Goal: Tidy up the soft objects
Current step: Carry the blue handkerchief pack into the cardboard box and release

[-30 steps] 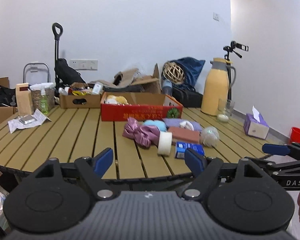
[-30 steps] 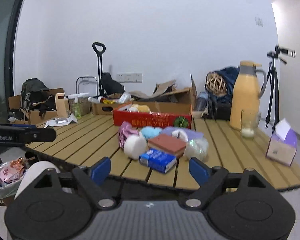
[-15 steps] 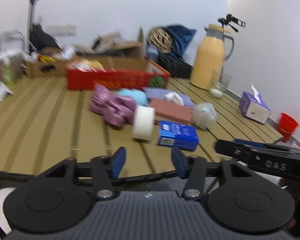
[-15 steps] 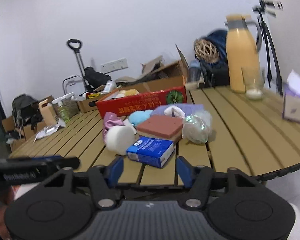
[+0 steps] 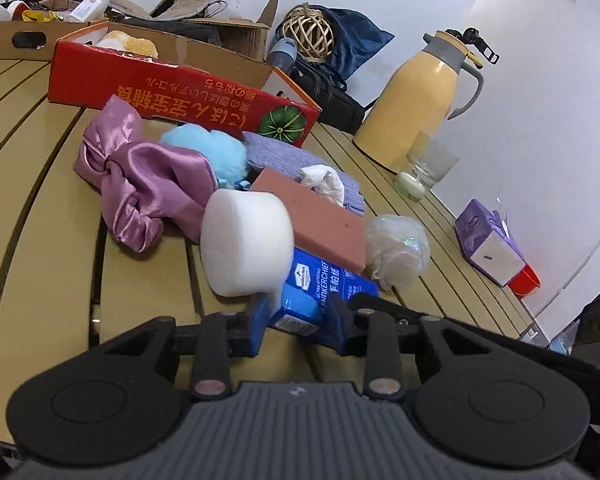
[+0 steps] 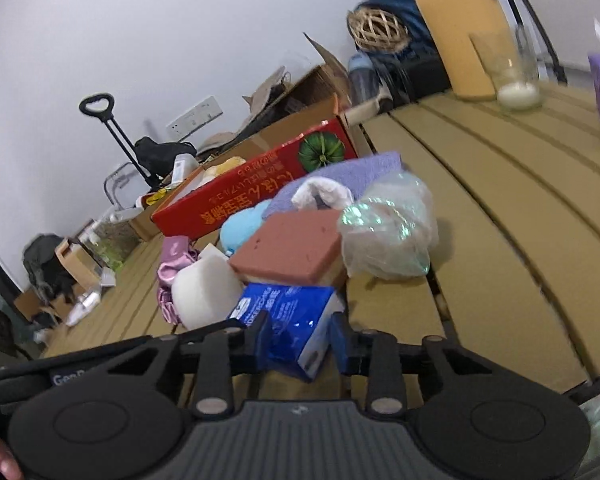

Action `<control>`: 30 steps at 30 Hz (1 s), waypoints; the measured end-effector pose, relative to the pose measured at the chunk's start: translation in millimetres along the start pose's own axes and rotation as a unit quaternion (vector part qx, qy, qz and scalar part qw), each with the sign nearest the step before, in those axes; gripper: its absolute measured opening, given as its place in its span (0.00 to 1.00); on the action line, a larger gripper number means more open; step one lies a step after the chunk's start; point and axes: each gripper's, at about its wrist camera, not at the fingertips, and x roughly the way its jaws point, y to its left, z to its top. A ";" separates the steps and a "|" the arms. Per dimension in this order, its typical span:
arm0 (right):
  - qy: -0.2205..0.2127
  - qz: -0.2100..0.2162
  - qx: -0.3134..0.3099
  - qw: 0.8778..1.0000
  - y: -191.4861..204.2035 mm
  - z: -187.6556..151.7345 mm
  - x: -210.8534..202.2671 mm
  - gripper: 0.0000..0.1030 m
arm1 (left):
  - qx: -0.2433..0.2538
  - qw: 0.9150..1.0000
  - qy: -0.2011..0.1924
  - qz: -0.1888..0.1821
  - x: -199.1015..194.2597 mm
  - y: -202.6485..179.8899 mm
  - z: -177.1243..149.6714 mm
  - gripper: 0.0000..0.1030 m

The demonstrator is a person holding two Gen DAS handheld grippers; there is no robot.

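Note:
A blue handkerchief pack [image 5: 320,288] lies at the front of a pile on the wooden slat table [image 5: 40,208]. My left gripper [image 5: 298,326] is half closed around the pack's near corner. My right gripper [image 6: 300,338] straddles the same pack [image 6: 288,316] from the other side, its fingers not clearly pressing it. Behind lie a white foam roll [image 5: 246,242], a pink sponge block [image 5: 320,220], a mesh bath pouf [image 5: 398,250], a purple satin scrunchie [image 5: 144,178], a light blue pompom [image 5: 208,150] and a lilac cloth [image 5: 284,156]. A red cardboard box [image 5: 172,86] stands behind them.
A yellow thermos jug [image 5: 420,100] and a glass [image 5: 424,168] stand at the right. A purple tissue box [image 5: 488,240] sits near the right edge. Brown boxes [image 5: 24,36] and bags [image 5: 340,44] line the back. The table's front edge is just under both grippers.
Both grippers moved forward and down to the blue pack and narrowed their fingers from wide open to closely flanking it. The views tilted.

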 end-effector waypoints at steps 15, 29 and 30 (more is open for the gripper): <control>-0.054 0.011 -0.070 0.996 38.8 21.7 -41.4 0.23 | 0.024 0.998 -0.055 -0.004 -53.2 -32.5 6.7 0.27; 0.037 0.063 -0.126 0.989 121.3 263.7 190.7 0.23 | -0.028 0.996 -0.070 0.053 34.4 81.8 268.0 0.27; 0.056 0.062 -0.119 0.989 122.1 270.2 217.7 0.23 | -0.037 0.995 -0.062 0.070 50.1 97.4 279.7 0.27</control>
